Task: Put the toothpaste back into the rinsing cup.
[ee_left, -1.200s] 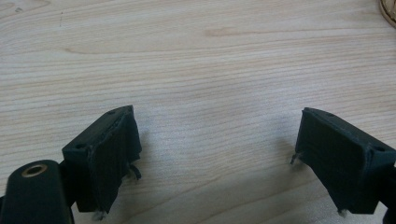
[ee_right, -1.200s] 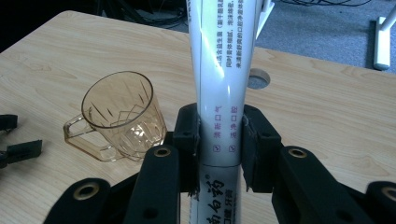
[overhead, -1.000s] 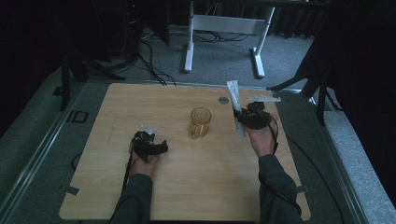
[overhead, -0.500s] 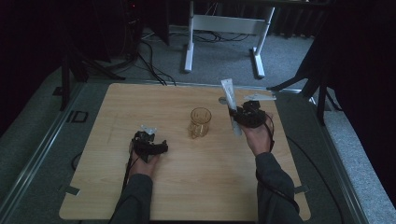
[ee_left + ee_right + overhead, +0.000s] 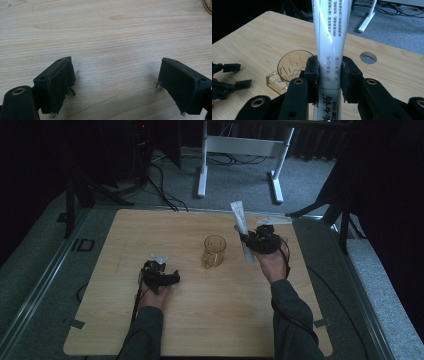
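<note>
The right gripper (image 5: 329, 75) has its fingers (image 5: 312, 72) clamped on a white tube (image 5: 331, 37), one finger on each flat side, gripping it near the lower part of its printed body. The tube runs between the fingers and stands up past them; a shorter length passes back toward the hand. In the high view the right gripper (image 5: 250, 241) is at the right side of the counter (image 5: 200, 320), with the tube (image 5: 238, 217) slanting up and away from it and its lower end (image 5: 248, 255) sticking out below.

An amber glass cup (image 5: 214, 251) with a handle stands near the counter's middle, just left of the right gripper and apart from it. In the right gripper view the cup (image 5: 289, 67) sits just behind the left finger.

The left gripper (image 5: 172, 277) rests low at the counter's left, well apart from the cup. In its own view the left gripper's (image 5: 113, 82) fingers (image 5: 57, 82) are spread wide over bare wood, with nothing between them.

A round hole (image 5: 368, 57) in the counter lies beyond the tube.
</note>
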`<move>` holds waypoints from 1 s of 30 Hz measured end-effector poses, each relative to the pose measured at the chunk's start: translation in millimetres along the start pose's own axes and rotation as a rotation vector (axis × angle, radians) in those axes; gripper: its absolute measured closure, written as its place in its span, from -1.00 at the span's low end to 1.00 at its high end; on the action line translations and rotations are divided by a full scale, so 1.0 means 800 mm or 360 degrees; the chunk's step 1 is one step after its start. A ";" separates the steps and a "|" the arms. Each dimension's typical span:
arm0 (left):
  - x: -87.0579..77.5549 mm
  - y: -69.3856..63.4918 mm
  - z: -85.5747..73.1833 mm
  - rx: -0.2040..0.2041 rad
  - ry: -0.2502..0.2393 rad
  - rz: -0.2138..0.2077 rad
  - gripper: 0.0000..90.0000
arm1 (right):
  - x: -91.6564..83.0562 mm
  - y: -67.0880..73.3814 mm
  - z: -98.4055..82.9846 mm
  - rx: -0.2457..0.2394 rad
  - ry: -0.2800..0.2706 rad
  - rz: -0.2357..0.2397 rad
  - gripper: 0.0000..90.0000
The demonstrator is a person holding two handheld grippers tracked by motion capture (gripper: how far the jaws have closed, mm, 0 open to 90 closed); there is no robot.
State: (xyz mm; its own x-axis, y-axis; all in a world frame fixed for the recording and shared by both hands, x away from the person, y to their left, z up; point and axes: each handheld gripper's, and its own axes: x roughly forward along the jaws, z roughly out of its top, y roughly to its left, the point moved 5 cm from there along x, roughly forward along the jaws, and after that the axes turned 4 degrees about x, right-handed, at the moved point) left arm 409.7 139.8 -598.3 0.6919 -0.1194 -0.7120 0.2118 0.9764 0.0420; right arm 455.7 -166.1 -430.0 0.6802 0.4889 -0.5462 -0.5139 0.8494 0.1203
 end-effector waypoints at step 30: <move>0.000 0.000 0.000 0.0000 0.0000 0.0000 -0.72 | 0.013 0.028 0.042 -0.0069 -0.0060 0.0053 0.56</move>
State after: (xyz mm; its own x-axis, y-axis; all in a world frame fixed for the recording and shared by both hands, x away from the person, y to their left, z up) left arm 409.8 139.8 -598.3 0.6921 -0.1193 -0.7118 0.2117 0.9764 0.0421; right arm 469.2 -134.9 -405.0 0.6811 0.5246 -0.5108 -0.5582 0.8235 0.1015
